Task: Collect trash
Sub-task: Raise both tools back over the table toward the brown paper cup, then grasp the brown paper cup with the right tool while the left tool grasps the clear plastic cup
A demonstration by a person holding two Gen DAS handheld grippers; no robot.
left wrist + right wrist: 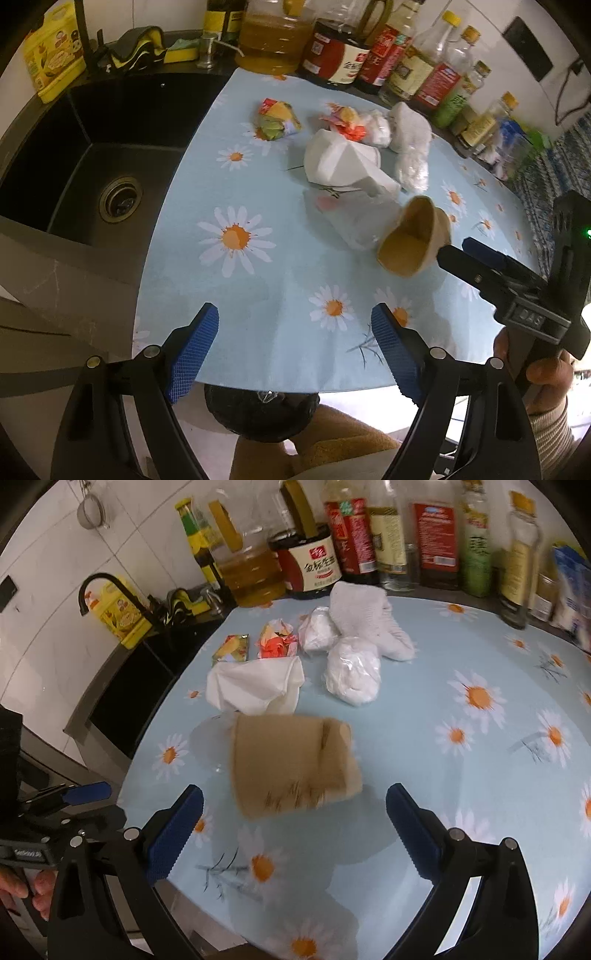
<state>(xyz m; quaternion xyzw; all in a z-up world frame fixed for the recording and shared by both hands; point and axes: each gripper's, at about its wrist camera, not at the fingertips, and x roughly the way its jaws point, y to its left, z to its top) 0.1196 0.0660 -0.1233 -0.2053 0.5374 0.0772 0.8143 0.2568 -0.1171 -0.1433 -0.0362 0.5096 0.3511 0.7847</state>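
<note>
A crushed brown paper cup lies on its side on the daisy-print tablecloth, blurred, just ahead of my right gripper. That gripper is open and its pads do not touch the cup. In the left wrist view the same cup rests on a clear plastic bag, by the tips of the right gripper. My left gripper hangs open and empty over the table's near edge. Farther back lie a white tissue, two crumpled snack wrappers, bagged white wads and a white cloth.
A black sink borders the table on the left, with a black tap behind it. Several oil and sauce bottles line the back wall. A dark round thing sits below the table's near edge. A hand holds the right gripper.
</note>
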